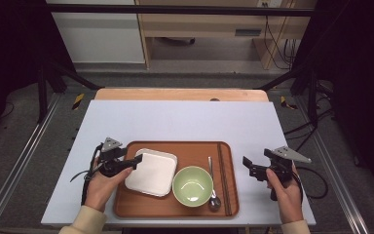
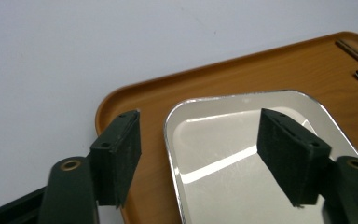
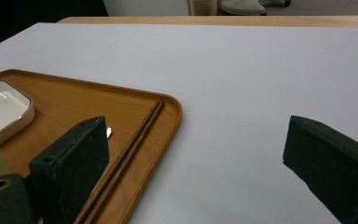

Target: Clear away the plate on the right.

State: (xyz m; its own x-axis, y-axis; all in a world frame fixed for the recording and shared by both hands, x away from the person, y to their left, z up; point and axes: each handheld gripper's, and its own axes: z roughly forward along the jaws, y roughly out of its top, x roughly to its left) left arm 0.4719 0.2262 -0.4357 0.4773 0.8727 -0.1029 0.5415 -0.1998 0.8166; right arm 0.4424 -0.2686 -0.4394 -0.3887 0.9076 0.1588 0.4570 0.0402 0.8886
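My left gripper [image 1: 137, 161] is nearer: jaws apart, straddling the plate's [image 1: 152, 171] left rim on the tray [image 1: 195, 152]. Right gripper [image 1: 247, 166] is gaping, empty, off the tray's right edge beside the chopsticks [image 1: 223, 178], which lie near-to-far.

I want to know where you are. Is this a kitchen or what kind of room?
Probably a lab or test room, not a kitchen: a black frame surrounds the table, cables hang behind, and the tray looks staged.
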